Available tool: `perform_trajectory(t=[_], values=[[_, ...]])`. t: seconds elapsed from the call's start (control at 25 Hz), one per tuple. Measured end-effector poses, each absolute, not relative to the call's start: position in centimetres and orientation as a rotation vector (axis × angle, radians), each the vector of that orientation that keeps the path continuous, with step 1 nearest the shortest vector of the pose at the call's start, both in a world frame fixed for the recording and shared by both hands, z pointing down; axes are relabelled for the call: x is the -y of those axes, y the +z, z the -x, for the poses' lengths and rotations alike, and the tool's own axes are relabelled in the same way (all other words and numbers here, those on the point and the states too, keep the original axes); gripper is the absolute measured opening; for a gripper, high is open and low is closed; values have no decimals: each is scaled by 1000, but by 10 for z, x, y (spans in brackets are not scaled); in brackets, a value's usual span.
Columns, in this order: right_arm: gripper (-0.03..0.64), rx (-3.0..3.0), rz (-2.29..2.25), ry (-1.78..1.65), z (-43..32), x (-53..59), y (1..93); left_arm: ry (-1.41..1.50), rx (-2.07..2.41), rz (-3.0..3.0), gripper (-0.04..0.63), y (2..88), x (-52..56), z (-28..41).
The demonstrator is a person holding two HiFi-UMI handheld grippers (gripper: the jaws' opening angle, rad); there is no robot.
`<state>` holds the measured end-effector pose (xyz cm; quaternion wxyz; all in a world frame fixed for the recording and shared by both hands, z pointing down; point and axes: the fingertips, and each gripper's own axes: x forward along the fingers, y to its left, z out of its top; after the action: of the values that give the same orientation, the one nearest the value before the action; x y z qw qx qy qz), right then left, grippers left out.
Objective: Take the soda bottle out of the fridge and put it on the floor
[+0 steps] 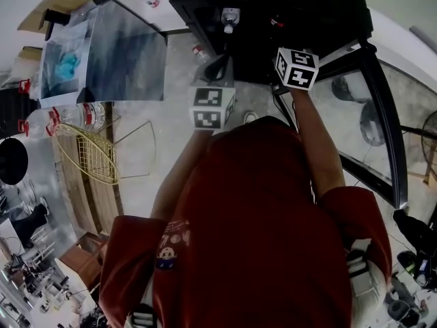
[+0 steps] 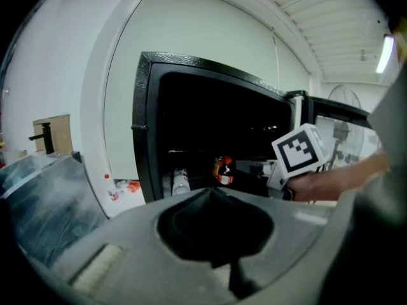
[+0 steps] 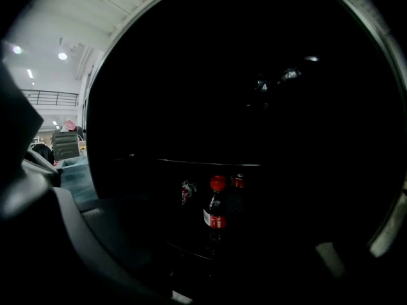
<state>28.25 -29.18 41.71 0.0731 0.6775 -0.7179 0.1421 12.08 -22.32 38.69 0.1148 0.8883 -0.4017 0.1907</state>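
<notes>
The black fridge [image 1: 321, 12] stands open at the top of the head view. In the right gripper view a dark soda bottle [image 3: 215, 213] with a red cap and red label stands on a shelf inside, with a second red-capped bottle [image 3: 238, 183] close behind it. My right gripper [image 3: 203, 256] is open and reaches into the fridge, the soda bottle ahead of its jaws and apart from them; its marker cube [image 1: 297, 68] shows at the fridge mouth. My left gripper [image 2: 215, 194] is shut on nothing and hangs in front of the fridge. From there the soda bottle [image 2: 222, 170] shows beside a clear bottle [image 2: 181, 182].
The fridge's glass door [image 1: 382, 121] swings open to the right. Left of the fridge lies a blue-grey sheet [image 1: 116, 46]. Clear water bottles [image 1: 65, 118] and a yellow wire rack [image 1: 85, 154] lie at the left. A fan [image 1: 429, 139] stands at the right edge.
</notes>
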Motion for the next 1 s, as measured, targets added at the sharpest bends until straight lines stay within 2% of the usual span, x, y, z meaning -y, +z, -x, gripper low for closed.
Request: perform_trajectory(t=[0.4,1.0], values=[[242,2099,-2030,424,-298,330,448,508,1225,-2554,0,389,238,-125],[241,2118,-2001,407,-307,379,455,509,1248,-2495,0,397,234,-124]])
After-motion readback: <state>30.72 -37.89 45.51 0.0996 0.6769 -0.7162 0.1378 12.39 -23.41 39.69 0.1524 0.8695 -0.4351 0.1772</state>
